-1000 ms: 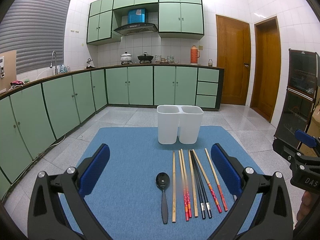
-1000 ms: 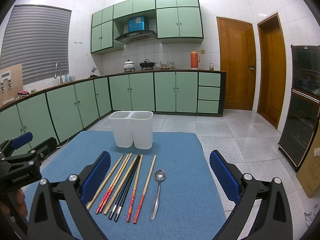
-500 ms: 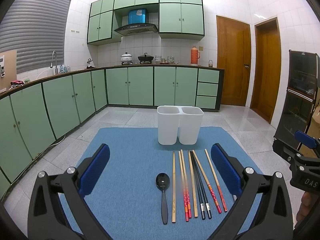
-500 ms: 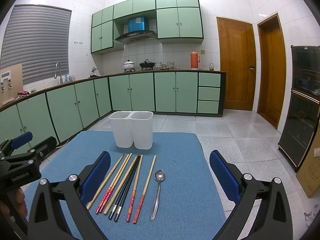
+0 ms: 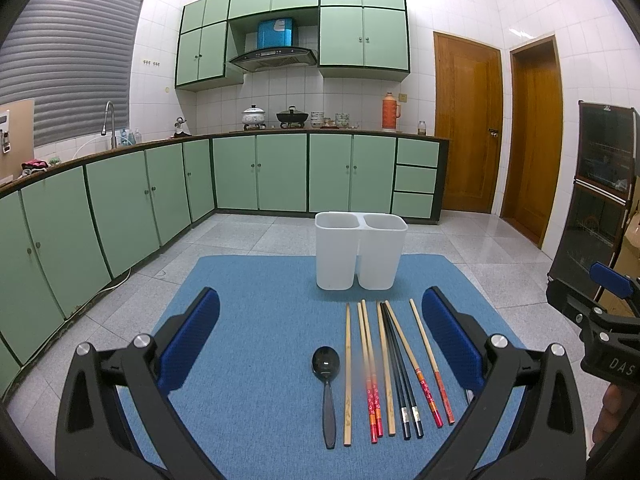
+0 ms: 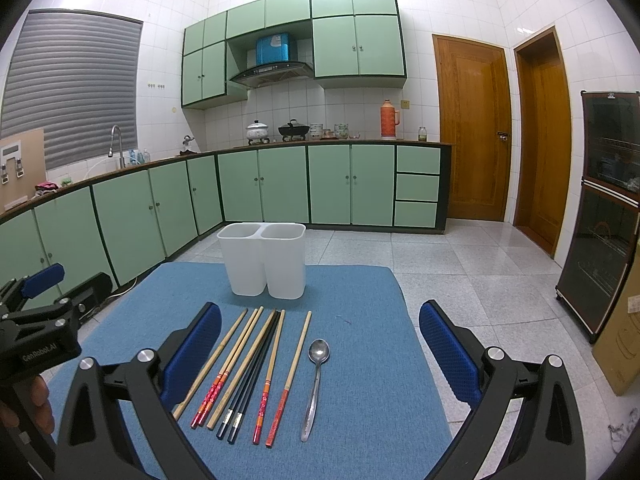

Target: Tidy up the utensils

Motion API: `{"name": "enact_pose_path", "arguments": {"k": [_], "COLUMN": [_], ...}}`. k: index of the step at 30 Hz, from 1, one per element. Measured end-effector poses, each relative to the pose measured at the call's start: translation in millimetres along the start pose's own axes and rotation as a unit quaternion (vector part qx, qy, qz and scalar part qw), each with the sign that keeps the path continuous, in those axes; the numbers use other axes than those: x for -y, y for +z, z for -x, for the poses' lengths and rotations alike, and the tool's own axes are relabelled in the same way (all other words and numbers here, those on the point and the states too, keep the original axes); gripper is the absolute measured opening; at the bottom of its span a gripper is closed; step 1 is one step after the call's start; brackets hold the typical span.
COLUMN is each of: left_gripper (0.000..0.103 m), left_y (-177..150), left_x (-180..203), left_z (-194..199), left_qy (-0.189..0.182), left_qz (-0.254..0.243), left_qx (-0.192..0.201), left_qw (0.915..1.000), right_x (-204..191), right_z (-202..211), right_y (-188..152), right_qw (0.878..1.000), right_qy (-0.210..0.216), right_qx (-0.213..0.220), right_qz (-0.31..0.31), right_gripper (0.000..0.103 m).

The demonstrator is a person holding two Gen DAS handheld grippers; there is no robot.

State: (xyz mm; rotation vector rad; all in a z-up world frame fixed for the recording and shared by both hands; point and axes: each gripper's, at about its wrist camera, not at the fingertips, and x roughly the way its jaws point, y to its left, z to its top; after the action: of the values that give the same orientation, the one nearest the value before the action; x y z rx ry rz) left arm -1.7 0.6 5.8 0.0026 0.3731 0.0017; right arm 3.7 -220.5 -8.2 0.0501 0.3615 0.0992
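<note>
Utensils lie untouched in a row on the blue mat [image 5: 248, 344], so the step in hand is, I judge, the first pick. The left gripper [image 5: 320, 334] hangs above the near part of the mat with its blue pads spread wide and nothing between them; the right gripper [image 6: 318, 336] is the same, wide apart and empty. Each is held low and level, pointing forward over the row toward the white holder [image 5: 360, 254], and in each view the other gripper shows at the edge, a hand under it.

Between the left gripper's pads, from that view, lie a black spoon [image 5: 327, 380] at the left end and the chopsticks [image 5: 394, 368] beside it. I count about 8 sticks: plain bamboo, red-ended and a black pair, nearly parallel and close together, some touching. The right wrist view shows a metal spoon [image 6: 317, 380] at the right end, just beside the last stick.

To do this well, start with an outer piece, since each spoon has free mat on 1 side. Come straight down over the handle, narrow the pads first so they do not catch a neighbouring stick, and close across the width. The holder stands upright at the far end of the mat, well apart from the row, with 2 compartments, both seemingly empty; spoons could go in one, sticks in the other.
</note>
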Motion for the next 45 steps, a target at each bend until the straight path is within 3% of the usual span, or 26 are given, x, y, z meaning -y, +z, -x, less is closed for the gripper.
{"name": "enact_pose_path", "arguments": {"k": [27, 37, 45], "left_gripper": [0.098, 0.098, 0.098], "left_y": [4.1, -14.3, -24.5], "left_x": [-2.6, -25.4, -28.5], "left_z": [0.7, -36.2, -74.4], "left_qy": [0.003, 0.036, 0.029], "left_qz": [0.001, 0.009, 0.006], "left_qx": [-0.003, -0.083, -0.142], "left_qw": [1.0000, 0.9959, 0.9894], "right_x": [0.4, 4.3, 11.1], "right_z": [-1.6, -27.1, -66.9], "right_y": [-1.5, -19.1, -29.4], "right_qw": [1.000, 0.999, 0.994], "right_qy": [0.001, -0.004, 0.012], "right_qx": [-0.003, -0.045, -0.105], "right_qz": [0.003, 0.000, -0.004], "right_gripper": [0.097, 0.096, 0.081]}}
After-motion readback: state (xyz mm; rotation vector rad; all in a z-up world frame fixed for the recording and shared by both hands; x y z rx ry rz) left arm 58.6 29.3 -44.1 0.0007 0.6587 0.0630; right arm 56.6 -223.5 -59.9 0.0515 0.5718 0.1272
